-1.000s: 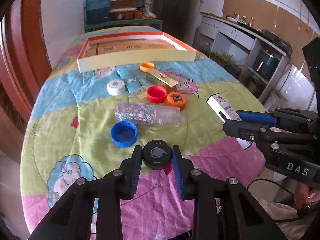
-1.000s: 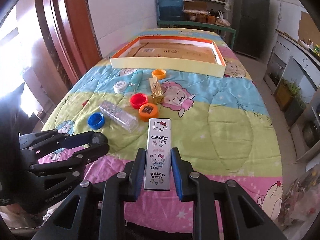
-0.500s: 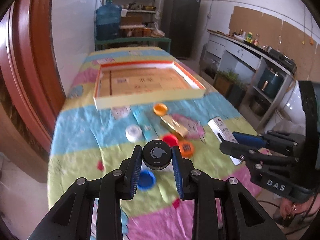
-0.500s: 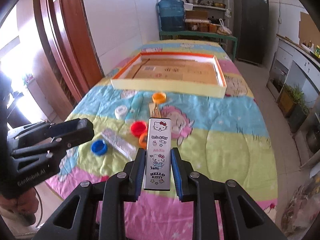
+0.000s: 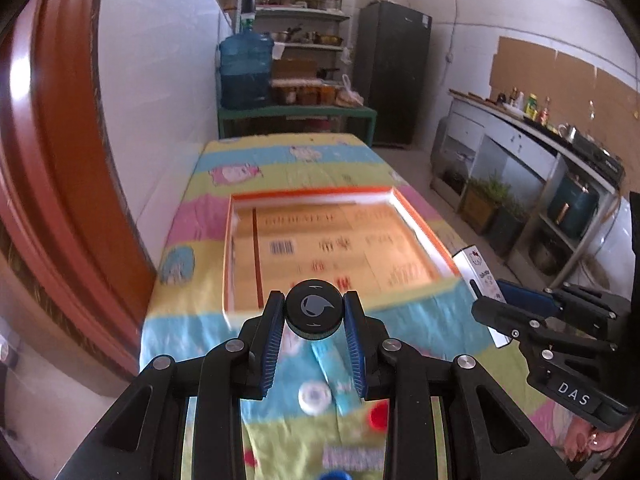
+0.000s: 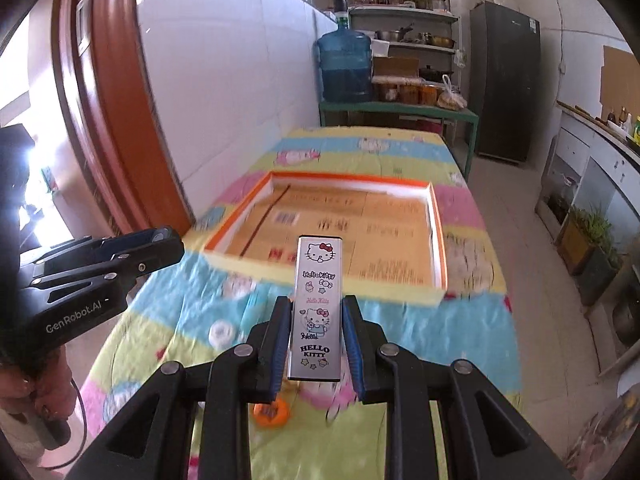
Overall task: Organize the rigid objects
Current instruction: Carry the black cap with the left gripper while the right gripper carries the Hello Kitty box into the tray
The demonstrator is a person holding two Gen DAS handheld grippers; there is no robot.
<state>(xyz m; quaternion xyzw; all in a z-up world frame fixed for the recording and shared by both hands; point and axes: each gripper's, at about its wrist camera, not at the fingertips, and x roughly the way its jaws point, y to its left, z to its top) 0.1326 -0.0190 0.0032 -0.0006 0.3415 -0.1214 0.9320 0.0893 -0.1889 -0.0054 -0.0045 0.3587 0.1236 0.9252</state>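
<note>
We have lifted both loads off the worktop [image 5: 176,328]. Left gripper [image 5: 313,322] fingers clench the round black cap [image 5: 313,309]; right gripper [image 6: 316,330] fingers clench the flat Hello Kitty case [image 6: 318,308]. The orange-rimmed cardboard tray [image 6: 438,236] now lies at 12 o'clock, ready for deposit.

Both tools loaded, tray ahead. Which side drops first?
Left, marginally. Its tool holds the black cap already overlapping the tray's near wall; the right tool with the Hello Kitty case sits slightly farther back. Close call.
</note>
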